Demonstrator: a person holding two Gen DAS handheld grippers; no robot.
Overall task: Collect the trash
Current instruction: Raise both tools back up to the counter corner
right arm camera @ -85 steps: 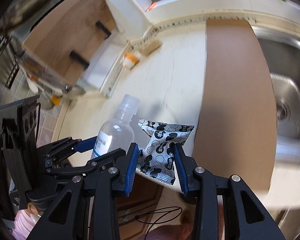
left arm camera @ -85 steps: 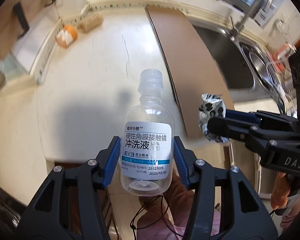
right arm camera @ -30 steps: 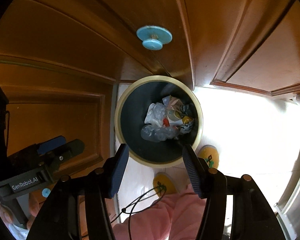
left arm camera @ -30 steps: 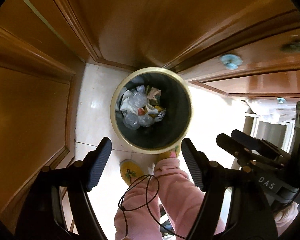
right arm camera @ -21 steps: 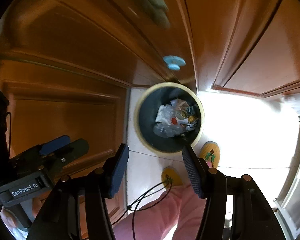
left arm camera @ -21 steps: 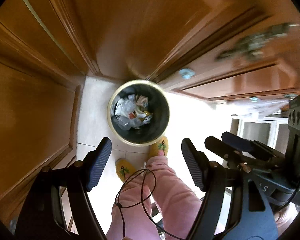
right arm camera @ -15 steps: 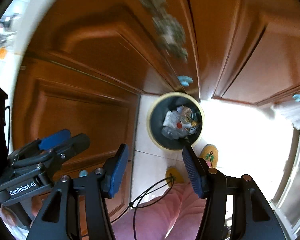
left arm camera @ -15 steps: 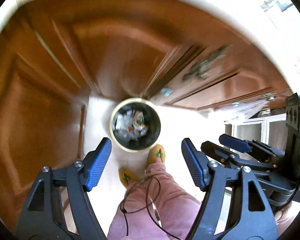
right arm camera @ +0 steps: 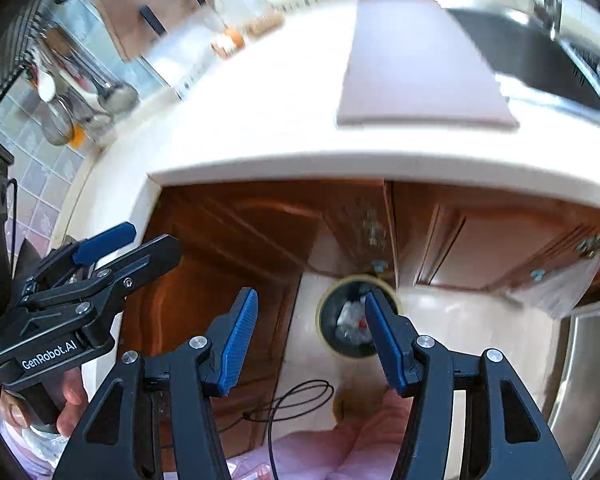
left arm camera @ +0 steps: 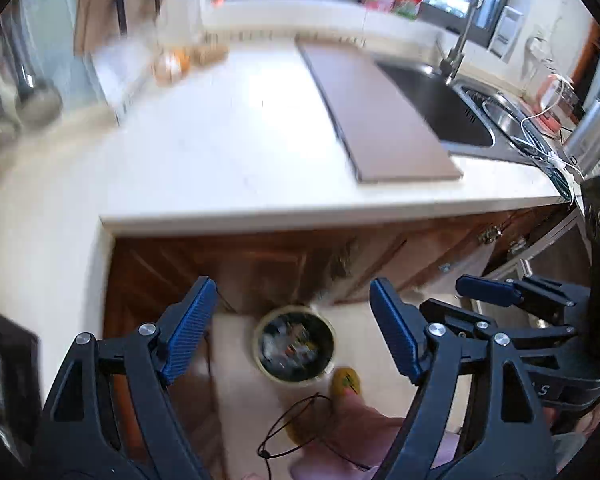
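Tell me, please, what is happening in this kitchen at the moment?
A person is collecting trash with two handheld grippers. Both the left gripper and right gripper are open and hold nothing, raised above the bin on the floor by the cabinets. The bin holds trash. The counter carries a brown board beside the sink.

Left hand-held gripper [left arm camera: 292, 330] jaws spread wide, empty, right hand-held gripper [right arm camera: 310, 338] likewise, apparently side by side
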